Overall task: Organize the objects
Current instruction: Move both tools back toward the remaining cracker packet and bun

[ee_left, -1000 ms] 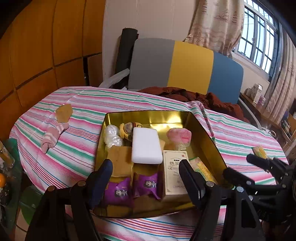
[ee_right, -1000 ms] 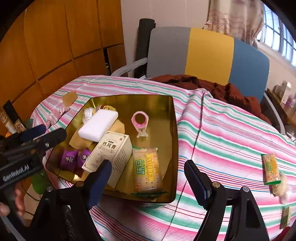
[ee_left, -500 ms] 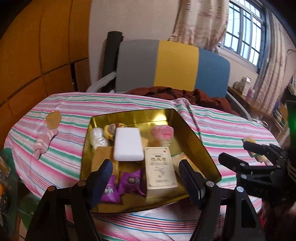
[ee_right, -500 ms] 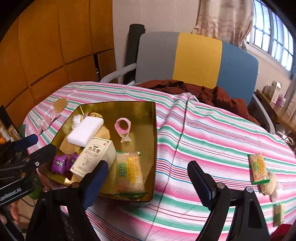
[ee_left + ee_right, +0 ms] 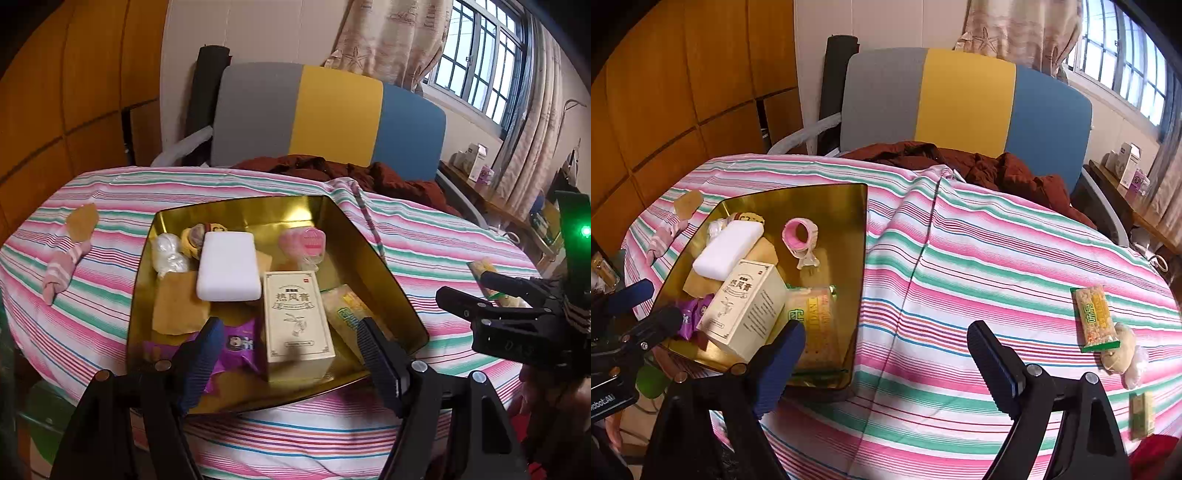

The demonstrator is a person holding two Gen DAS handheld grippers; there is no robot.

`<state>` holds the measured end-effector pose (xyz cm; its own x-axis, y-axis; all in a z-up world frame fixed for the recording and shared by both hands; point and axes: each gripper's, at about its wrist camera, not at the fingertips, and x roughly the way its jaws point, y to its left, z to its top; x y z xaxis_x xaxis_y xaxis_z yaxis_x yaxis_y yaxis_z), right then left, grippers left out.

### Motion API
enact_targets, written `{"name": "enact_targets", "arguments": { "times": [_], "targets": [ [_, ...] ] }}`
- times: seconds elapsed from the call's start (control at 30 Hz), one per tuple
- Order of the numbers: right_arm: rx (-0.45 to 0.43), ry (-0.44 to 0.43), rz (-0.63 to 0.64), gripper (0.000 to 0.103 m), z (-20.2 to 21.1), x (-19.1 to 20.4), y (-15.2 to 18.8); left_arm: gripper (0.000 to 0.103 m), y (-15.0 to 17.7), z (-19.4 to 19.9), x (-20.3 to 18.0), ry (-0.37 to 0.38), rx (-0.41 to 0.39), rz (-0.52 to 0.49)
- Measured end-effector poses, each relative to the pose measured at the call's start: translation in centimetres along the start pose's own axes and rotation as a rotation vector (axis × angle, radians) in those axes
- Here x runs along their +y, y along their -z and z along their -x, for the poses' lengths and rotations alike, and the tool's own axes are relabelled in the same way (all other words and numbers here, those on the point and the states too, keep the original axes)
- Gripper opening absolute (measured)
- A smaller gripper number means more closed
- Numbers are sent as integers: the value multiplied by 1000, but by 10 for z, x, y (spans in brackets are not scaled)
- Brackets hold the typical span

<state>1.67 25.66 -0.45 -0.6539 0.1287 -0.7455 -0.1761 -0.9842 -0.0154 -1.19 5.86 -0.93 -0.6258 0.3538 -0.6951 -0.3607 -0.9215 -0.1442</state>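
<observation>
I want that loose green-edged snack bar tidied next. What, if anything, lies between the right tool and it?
Nothing visible: only bare striped tablecloth lies between the open, empty right tool and the snack bar.

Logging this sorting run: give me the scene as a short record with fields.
surface: striped tablecloth
container: gold tray
in tray: white block; cream box; pink tape roll; purple packets; snack bar
outside tray: snack bar in green wrapper; pink sock
left gripper: open, empty
right gripper: open, empty
</observation>
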Motion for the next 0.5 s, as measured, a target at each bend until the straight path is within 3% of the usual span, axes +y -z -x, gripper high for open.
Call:
{"name": "enact_targets", "arguments": {
  "times": [0.23,0.5],
  "targets": [
    [17,31,-31,91,0,-32,-6,75,-5,4,-10,34,-22,-33],
    [32,182,-30,93,-5,-105,-17,75,-11,4,-32,103,-23,-90]
  ]
}}
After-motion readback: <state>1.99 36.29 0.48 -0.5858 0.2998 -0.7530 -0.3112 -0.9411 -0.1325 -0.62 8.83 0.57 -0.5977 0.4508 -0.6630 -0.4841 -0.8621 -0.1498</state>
